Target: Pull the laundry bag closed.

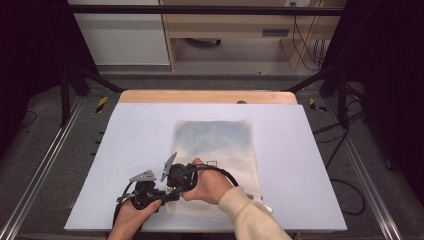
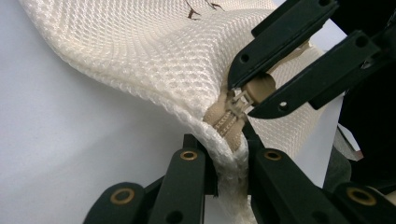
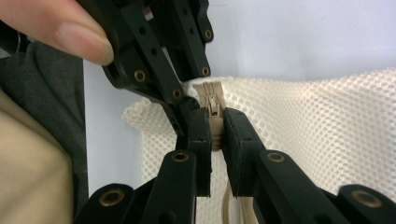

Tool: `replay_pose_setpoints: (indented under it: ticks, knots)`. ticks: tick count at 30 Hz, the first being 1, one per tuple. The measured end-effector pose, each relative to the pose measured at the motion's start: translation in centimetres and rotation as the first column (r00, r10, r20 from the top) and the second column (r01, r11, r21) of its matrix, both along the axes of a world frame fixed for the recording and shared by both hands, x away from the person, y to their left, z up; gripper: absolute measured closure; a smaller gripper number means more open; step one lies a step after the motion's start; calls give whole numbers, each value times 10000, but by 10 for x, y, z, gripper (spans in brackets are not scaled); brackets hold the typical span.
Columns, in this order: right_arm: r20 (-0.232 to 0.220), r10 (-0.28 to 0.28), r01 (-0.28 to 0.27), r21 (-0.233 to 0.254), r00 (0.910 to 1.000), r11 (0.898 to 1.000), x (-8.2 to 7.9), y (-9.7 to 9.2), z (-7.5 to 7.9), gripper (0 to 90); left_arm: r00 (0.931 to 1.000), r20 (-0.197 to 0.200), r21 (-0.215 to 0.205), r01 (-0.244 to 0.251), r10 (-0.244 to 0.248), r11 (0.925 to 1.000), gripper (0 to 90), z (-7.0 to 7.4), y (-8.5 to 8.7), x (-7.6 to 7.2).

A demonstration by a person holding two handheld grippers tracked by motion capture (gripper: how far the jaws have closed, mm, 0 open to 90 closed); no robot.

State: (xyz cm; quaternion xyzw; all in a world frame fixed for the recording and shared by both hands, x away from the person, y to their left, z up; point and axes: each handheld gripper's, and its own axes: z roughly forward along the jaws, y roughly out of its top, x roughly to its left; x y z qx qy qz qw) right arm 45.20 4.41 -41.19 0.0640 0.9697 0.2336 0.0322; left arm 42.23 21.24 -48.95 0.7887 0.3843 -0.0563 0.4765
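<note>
Two tongs are working at one corner of the bag (image 1: 220,150), which is lying flat on the table (image 1: 130,145) with most of its length stretching away from my hands. My left tongs (image 2: 227,154) are pinching the mesh corner just below the end of the zip (image 2: 229,119), holding it steady, and my right tongs (image 3: 217,133) are pressed together on the zip pull (image 3: 213,105), just beside the left pair. Judging by this, I am only starting: the slider is sitting right at the corner end of the zip, so the whole run along the edge is still waiting to be pulled. Whether that run will open or close the bag I cannot tell, since the teeth beyond my jaws are hidden. As for writing, I am seeing a small dark outlined mark (image 1: 212,162) on the mesh just past my right hand (image 1: 210,185), and a few dark strokes at the top of the left gripper view, all too small to read.
</note>
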Motion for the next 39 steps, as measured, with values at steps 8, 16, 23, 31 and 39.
replay_pose_setpoints:
  ticks: [8, 16, 23, 31, 39]
  knots:
    - [41, -40, 41, -192, 10000, 9998, 1, -6, -1, 821, 10000, 43, -80, -62, 63, 9999, 845, 1, 0, 0]
    - [0, -246, 246, 67, 9997, 9997, -1, -20, -6, 822, 9999, 122, -38, -19, 20, 10000, 844, 2, -1, -1]
    - [339, -377, 353, 691, 9987, 9970, -5, -35, -11, 821, 9993, 386, 117, 25, -29, 9999, 843, 4, -2, -2]
    - [679, -742, 627, 1580, 9949, 9854, -12, -44, -14, 821, 9984, 569, 175, -37, 27, 9998, 843, 8, -3, -4]
    - [758, -766, 610, 1891, 9942, 9801, -14, -48, -18, 821, 9976, 697, 400, 4, -32, 9992, 842, 10, -4, -5]
